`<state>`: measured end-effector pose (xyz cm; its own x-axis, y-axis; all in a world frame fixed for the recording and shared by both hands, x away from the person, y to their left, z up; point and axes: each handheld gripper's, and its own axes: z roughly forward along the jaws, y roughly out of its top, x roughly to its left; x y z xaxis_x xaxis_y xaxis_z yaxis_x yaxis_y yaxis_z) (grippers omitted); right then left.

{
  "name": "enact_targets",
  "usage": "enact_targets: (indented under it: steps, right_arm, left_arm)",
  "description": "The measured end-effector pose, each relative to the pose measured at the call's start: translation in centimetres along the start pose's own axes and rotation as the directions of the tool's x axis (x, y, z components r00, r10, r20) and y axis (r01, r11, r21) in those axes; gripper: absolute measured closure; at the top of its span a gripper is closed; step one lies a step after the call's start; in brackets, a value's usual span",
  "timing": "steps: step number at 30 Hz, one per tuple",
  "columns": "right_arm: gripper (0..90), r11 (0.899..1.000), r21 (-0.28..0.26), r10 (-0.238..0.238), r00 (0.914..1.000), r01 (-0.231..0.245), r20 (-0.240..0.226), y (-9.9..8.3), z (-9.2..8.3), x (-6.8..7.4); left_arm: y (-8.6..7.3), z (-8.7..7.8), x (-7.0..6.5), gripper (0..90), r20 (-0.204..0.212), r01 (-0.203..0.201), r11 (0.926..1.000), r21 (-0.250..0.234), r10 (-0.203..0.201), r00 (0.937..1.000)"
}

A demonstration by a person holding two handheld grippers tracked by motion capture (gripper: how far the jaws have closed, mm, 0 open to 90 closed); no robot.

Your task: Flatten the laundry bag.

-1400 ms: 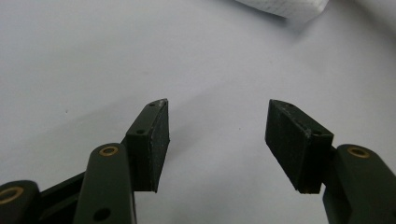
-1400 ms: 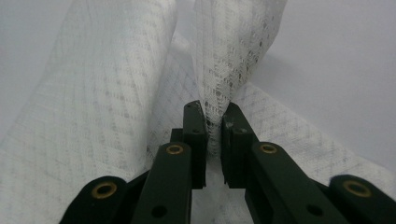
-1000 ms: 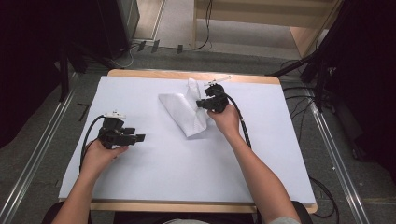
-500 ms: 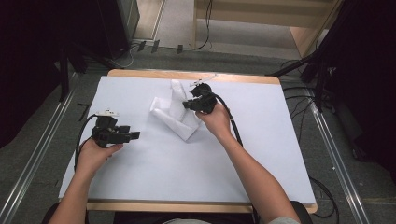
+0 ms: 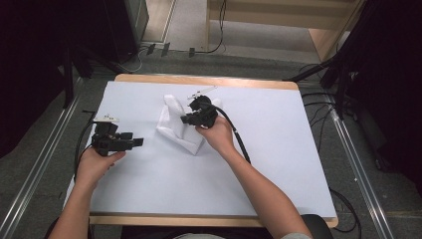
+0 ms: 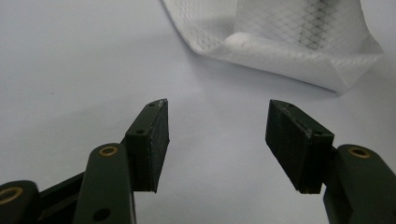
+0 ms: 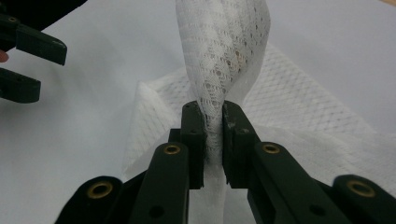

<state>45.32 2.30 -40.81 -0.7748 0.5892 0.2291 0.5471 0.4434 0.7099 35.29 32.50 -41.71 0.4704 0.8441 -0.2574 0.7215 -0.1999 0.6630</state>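
with the right gripper (image 7: 214, 135) clamped on a bunched fold of the white mesh cloth (image 7: 299, 116), carry it across smoothly while the left gripper (image 6: 217, 133), jaws apart, waits.

White mesh cloth (image 7: 224, 42), soft netted weave; table cover (image 5: 278, 164) smooth matt; wood table edge (image 5: 209, 79).

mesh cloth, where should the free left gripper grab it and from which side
Probably the folded edge of the mesh cloth nearest the left gripper, approached low from that side. That fold stands up a little off the table, so the open fingers could slip around it. The right gripper already pinches a bunched strip at the other side, jaws just easing apart.
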Motion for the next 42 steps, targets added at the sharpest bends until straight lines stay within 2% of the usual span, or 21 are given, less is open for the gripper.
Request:
enact_targets:
  steps: [3,6,7,8,9,10,14,17,23,28,30,38,42]
  right_arm:
    - [77.0,1.0,0.003,-0.001,0.9997,0.002,-0.024,0.0,0.4,0.4]
    - [73.8,1.0,0.006,-0.004,0.9996,0.004,-0.027,-0.1,0.5,0.7]
    - [66.1,1.0,0.004,-0.011,0.999,0.011,-0.044,-0.1,0.6,0.9]
    - [66.1,1.0,0.004,-0.011,0.999,0.011,-0.044,-0.1,0.6,0.9]
    - [59.7,1.0,0.002,-0.018,0.998,0.018,-0.061,-0.1,0.7,1.3]
    - [57.8,1.0,-0.001,-0.026,0.9977,0.026,-0.063,-0.1,0.7,1.4]
    - [53.0,1.0,-0.001,-0.03,0.9968,0.03,-0.074,-0.1,0.7,1.8]
    - [49.7,1.0,-0.011,-0.025,0.9961,0.024,-0.084,-0.1,0.1,2.0]
    - [50.6,0.999,-0.019,-0.028,0.9972,0.027,-0.07,-0.6,-1.2,1.8]
    - [52.9,1.0,-0.02,-0.021,0.9988,0.02,-0.044,-1.9,-2.5,1.2]
    - [54.2,1.0,-0.019,-0.017,0.9994,0.016,-0.031,-3.0,-2.9,0.7]
    - [56.9,1.0,-0.022,-0.001,0.9999,0.0,-0.014,-5.2,-3.6,0.1]
    - [57.9,1.0,-0.022,-0.002,1.0,0.002,-0.006,-6.8,-4.1,-0.1]
  left_arm:
    - [0.0,-0.1,0.2,40.3,-0.002,0.007,1.0,-0.004,-0.007,1.0]
    - [0.0,-0.2,0.3,39.8,-0.005,0.012,0.9999,-0.004,-0.012,0.9999]
    - [-0.1,-0.4,0.5,39.7,-0.006,0.021,0.9997,-0.008,-0.021,0.9998]
    - [-0.1,-0.4,0.5,39.8,-0.006,0.021,0.9997,-0.008,-0.021,0.9998]
    - [0.0,-0.6,0.7,39.9,-0.009,0.034,0.9993,-0.013,-0.034,0.9994]
    - [0.0,-0.6,0.8,40.0,-0.012,0.039,0.9991,-0.014,-0.04,0.9991]
    - [0.0,-0.7,1.0,40.2,-0.009,0.048,0.9988,-0.013,-0.048,0.9988]
    - [0.2,-0.6,1.3,40.0,-0.016,0.037,0.9992,-0.011,-0.037,0.9992]
    - [0.5,-1.0,1.8,39.3,-0.026,0.04,0.999,-0.019,-0.041,0.9988]
    - [1.0,-0.8,1.8,39.1,-0.022,0.037,0.999,-0.025,-0.037,0.9991]
    - [1.3,-0.3,1.4,39.1,-0.012,0.023,0.9996,-0.019,-0.023,0.9997]
    - [2.1,0.5,0.5,39.1,0.01,-0.025,0.9997,0.0,0.025,0.9996]
    - [2.3,1.0,0.4,39.6,0.015,-0.03,0.9995,0.009,0.03,0.9994]
